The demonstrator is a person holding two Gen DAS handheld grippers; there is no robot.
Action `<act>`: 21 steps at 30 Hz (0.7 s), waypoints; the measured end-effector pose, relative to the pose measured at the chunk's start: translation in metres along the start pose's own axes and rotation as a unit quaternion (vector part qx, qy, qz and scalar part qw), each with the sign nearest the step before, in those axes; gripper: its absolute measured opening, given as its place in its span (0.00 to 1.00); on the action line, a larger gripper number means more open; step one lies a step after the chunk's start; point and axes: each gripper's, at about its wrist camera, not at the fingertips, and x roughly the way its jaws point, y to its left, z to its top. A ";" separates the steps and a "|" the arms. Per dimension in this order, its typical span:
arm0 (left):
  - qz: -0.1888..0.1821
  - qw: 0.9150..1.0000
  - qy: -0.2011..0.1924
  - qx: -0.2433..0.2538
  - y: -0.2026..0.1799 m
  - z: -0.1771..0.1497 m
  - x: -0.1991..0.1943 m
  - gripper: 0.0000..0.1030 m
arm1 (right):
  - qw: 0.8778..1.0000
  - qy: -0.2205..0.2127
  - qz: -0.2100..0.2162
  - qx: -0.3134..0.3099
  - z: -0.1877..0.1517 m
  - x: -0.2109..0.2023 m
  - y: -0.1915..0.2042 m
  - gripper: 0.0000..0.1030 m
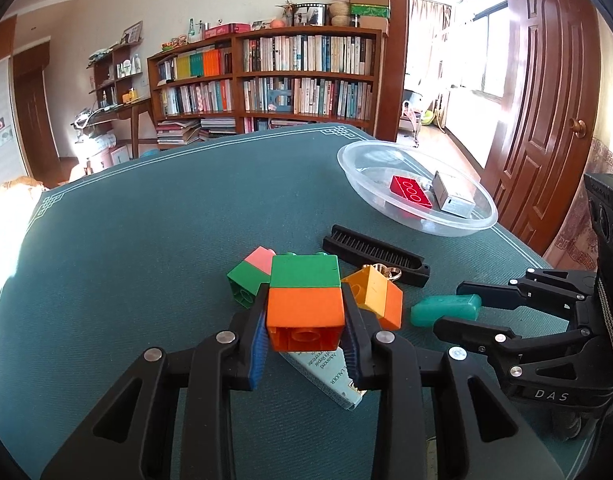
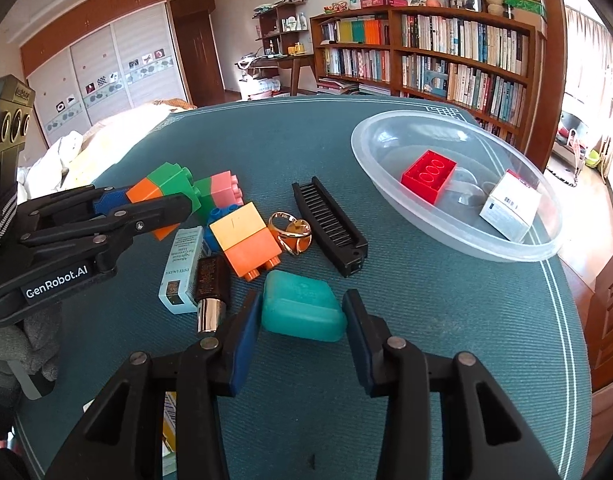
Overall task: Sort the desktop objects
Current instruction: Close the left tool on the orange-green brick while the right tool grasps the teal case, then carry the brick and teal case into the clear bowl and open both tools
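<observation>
1. Blue-padded left gripper (image 1: 305,330) pinches the orange-and-green block (image 1: 305,300), pads pressed on both sides.
2. Right gripper (image 2: 302,334) brackets the teal case (image 2: 302,312); jaws spread, gaps show.
3. Risk: lifting the block could snag the boxed tube (image 2: 182,266) beneath or nudge the yellow-orange block (image 2: 246,240).
4. Clear bowl (image 2: 386,168) waits across the worktop (image 1: 146,240), already holding a red brick (image 2: 428,174).

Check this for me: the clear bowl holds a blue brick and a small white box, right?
Not quite: the brick in the clear bowl is red, not blue. The small white box does lie beside it. The right wrist view shows both plainly.
</observation>
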 end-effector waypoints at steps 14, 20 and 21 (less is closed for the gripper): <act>-0.005 1.000 0.001 -0.003 -0.001 0.002 -0.001 0.33 | 0.999 0.050 -0.001 0.002 -0.003 0.019 0.000 0.63; -0.003 1.000 0.005 0.001 -0.004 0.003 0.001 0.33 | 0.996 0.051 -0.058 -0.039 -0.004 0.025 0.016 0.42; -0.003 1.000 0.006 0.002 -0.004 0.003 0.001 0.33 | 0.997 0.050 -0.054 -0.036 -0.005 0.024 0.014 0.42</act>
